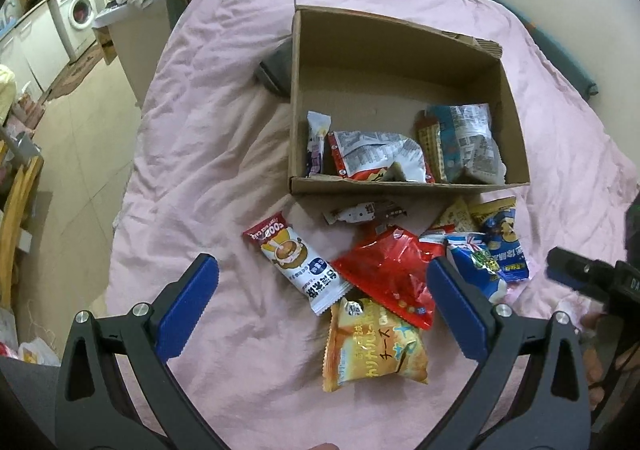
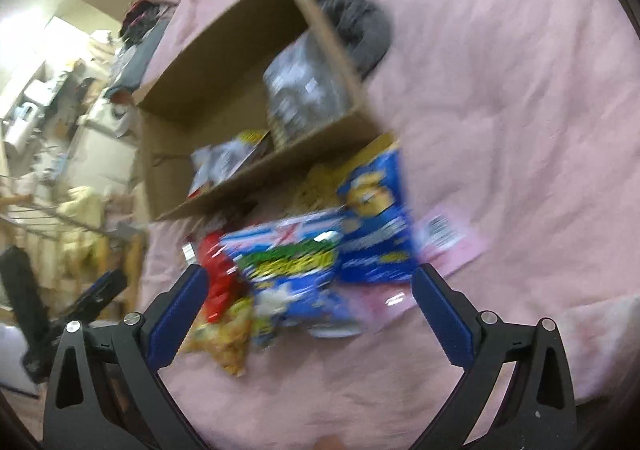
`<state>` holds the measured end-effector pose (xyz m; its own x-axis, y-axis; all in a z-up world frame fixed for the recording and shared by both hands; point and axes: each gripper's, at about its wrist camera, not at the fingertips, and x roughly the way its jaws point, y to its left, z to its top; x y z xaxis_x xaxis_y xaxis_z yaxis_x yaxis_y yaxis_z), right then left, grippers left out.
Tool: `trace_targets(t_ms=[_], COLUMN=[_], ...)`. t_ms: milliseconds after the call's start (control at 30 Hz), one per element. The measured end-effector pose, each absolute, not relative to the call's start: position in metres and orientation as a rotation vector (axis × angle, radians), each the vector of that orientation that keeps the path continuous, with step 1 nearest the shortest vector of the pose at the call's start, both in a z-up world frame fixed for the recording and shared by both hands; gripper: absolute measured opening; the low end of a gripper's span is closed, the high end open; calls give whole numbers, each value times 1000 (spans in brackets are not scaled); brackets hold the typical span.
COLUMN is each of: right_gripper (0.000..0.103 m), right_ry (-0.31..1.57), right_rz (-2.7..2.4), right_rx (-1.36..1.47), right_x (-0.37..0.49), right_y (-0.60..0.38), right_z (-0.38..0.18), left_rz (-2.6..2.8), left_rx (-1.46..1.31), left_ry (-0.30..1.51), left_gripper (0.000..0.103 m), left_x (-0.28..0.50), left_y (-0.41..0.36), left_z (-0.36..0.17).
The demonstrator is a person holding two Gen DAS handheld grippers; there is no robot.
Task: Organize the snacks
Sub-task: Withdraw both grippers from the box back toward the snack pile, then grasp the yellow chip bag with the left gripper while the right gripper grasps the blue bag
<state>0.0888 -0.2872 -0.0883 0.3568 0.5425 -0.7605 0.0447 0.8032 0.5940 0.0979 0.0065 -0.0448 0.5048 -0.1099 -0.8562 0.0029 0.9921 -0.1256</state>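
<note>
An open cardboard box [image 1: 400, 49] sits on the pink bedspread and holds several snack packets [image 1: 380, 157]. In front of it lies a loose pile: a white and red packet [image 1: 300, 262], a red bag [image 1: 388, 274], a yellow chip bag [image 1: 372, 342] and blue bags [image 1: 484, 262]. My left gripper [image 1: 320, 286] is open above the pile, empty. My right gripper [image 2: 308, 290] is open and empty over the blue and green bag [image 2: 296, 266]; that view is blurred. The box [image 2: 224, 61] shows there too. The right gripper shows at the left wrist view's right edge [image 1: 576, 274].
A grey object [image 1: 276, 65] lies against the box's left side. The bed's left edge drops to a tiled floor [image 1: 80, 153] with a washing machine [image 1: 78, 15] and clutter. A pink packet [image 2: 444, 238] lies right of the pile.
</note>
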Motion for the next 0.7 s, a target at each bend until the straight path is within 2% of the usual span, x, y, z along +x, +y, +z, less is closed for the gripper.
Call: trace_targets(t_ms=[67,200,400,533,700], right_gripper=[102,89,78,61,57], right_ry=[1218,1321,1400,1408,1351], right_rz=[357,340,335,331,332], right_rx=[582,570,458,400,390], right_x=[94,108,118,114,107], right_y=[-276,-255,-232,-227,-229], right_z=[-96,-118,-136,-138,-125], left_rz=[-63,-59,-37,-43,-88], left_rx=[-113,-135,-194,-219,-175], left_ry=[1052,1074,1117,1155,1211], left_gripper=[103,103,103,102,102], left_x=[98,100,102,104,104], left_y=[8,13,30,29,10], left_z=[-47,-50,-58,-65,-77])
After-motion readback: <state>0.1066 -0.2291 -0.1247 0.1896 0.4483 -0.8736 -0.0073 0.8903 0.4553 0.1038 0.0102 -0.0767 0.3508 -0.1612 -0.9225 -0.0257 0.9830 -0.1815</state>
